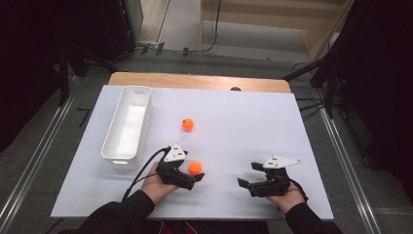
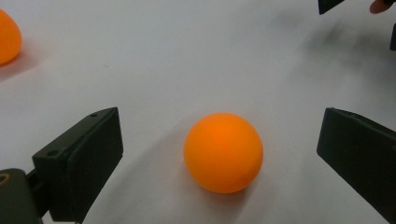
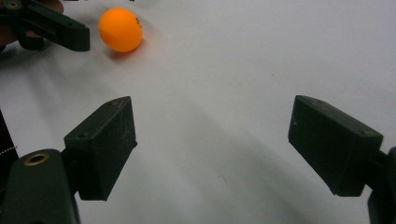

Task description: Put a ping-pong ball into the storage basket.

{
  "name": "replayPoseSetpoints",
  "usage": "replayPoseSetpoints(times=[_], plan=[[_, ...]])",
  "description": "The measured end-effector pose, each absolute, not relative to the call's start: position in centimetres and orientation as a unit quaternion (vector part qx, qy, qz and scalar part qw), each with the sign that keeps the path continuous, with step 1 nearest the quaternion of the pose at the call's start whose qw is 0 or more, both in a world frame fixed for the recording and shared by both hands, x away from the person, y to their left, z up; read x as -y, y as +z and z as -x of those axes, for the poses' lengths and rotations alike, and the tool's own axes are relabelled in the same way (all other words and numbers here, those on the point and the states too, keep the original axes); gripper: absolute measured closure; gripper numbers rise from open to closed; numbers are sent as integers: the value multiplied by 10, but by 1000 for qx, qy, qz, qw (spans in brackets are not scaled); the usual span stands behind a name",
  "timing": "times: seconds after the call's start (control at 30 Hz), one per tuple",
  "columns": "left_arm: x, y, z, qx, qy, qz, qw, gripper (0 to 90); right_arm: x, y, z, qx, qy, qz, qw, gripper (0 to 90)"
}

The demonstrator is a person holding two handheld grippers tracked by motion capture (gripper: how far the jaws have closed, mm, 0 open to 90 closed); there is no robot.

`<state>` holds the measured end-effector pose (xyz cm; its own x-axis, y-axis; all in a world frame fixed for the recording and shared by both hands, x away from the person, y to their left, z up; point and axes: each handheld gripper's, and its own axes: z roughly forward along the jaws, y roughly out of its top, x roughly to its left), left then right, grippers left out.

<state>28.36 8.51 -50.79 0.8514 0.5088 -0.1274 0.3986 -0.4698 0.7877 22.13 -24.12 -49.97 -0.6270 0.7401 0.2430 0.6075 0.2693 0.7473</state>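
The near ball (image 1: 195, 168) lay on the white desk (image 1: 253, 126), and everything the coming move hung on was that it sat between the jaws of the left claw (image 1: 191, 176). In the left gripper view the ball (image 2: 223, 152) rested on the sheet with one jaw well off to each side, neither touching it, a little closer to the left-hand jaw as that camera saw it. So the claw stood wide open and held nothing; the ball lay straight ahead of it, along its own line of reach. From the high view the claw came at the ball from the person's side, low over the desk.

The right claw (image 1: 253, 184) was also spread wide and empty, resting apart to the right; its own view showed the ball (image 3: 120, 29) far off toward the upper left. The left hand (image 1: 157, 184) was plainly the nearer one.

A second ball (image 1: 187, 124) sat farther out, and a white bin (image 1: 127, 124) stood along the left, its long axis running away from the person. Judging by this, closing the left claw squarely was what the next step called for; a round ball could squirt out if caught off-centre.
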Motion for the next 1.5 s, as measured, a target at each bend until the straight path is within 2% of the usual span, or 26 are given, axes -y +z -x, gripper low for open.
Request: replayPoseSetpoints(times=[0.57,0.67,0.97,1.1,1.2,1.33,1.5], plan=[[-73,-513,-282,-256,84,-886,378,10,241,-500,-221,-792,432,-424,76,136],[-70,-514,-281,-258,102,-891,361,57,241,-500,-221,-793,432,-423,75,136],[-67,-515,-279,-247,111,-896,352,70,241,-500,-221,-794,429,-424,78,136],[-69,-514,-276,-238,111,-895,361,165,241,-500,-221,-796,427,-423,78,136],[-69,-514,-276,-238,109,-895,362,181,241,-501,-221,-796,425,-423,80,136],[-71,-513,-274,-232,107,-893,371,284,240,-501,-221,-798,424,-421,80,137],[-72,-513,-274,-233,108,-892,372,340,240,-502,-220,-800,419,-422,77,136]])
